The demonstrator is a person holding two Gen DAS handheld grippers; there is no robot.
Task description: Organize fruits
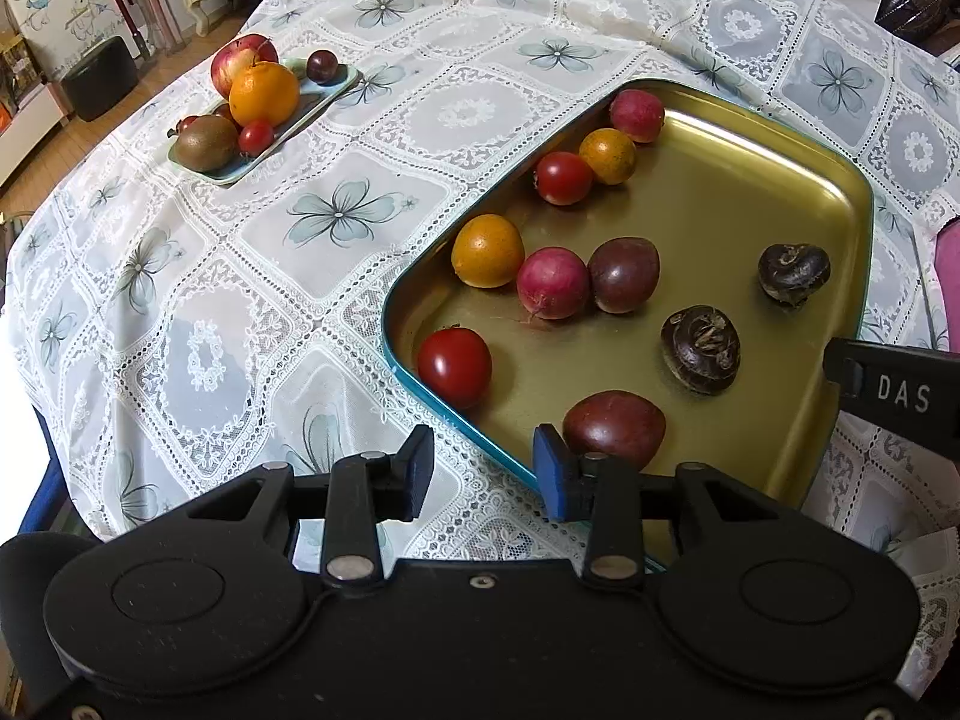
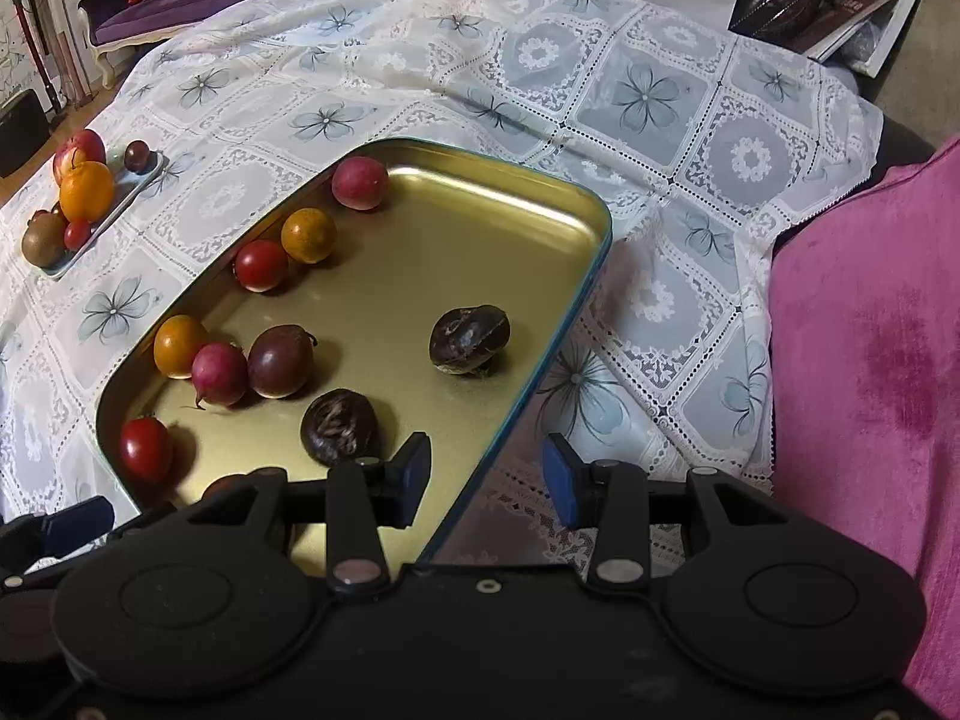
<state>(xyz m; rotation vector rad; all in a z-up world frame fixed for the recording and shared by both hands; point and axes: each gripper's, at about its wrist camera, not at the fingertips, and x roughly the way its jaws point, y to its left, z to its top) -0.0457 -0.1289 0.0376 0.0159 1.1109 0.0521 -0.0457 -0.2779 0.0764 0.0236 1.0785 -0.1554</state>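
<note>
Left gripper (image 1: 483,468): jaws spread, holding nothing, poised over the near rim of the tray (image 1: 840,180), one finger above the cloth (image 1: 336,216), the other just beside a purple fruit (image 1: 613,423).
Right gripper (image 2: 487,477): jaws spread and empty, straddling the tray's (image 2: 576,204) right edge.
Tray fruits: two tomatoes (image 1: 454,366) (image 1: 563,177), two small oranges (image 1: 487,250) (image 1: 607,155) and two pink-red fruits (image 1: 552,282) (image 1: 636,115) line the left wall; a second purple fruit (image 1: 624,275) touches the nearer pink-red one; two dark brown corms (image 1: 700,349) (image 1: 793,273) sit apart near the middle.
Plate (image 1: 327,90): far left on the counter, well apart from the tray, heaped with an apple (image 1: 237,57), a large orange (image 1: 264,93), a kiwi (image 1: 204,143), a small tomato (image 1: 256,137) and a dark plum (image 1: 321,65).
Right side: pink fabric (image 2: 870,360).
</note>
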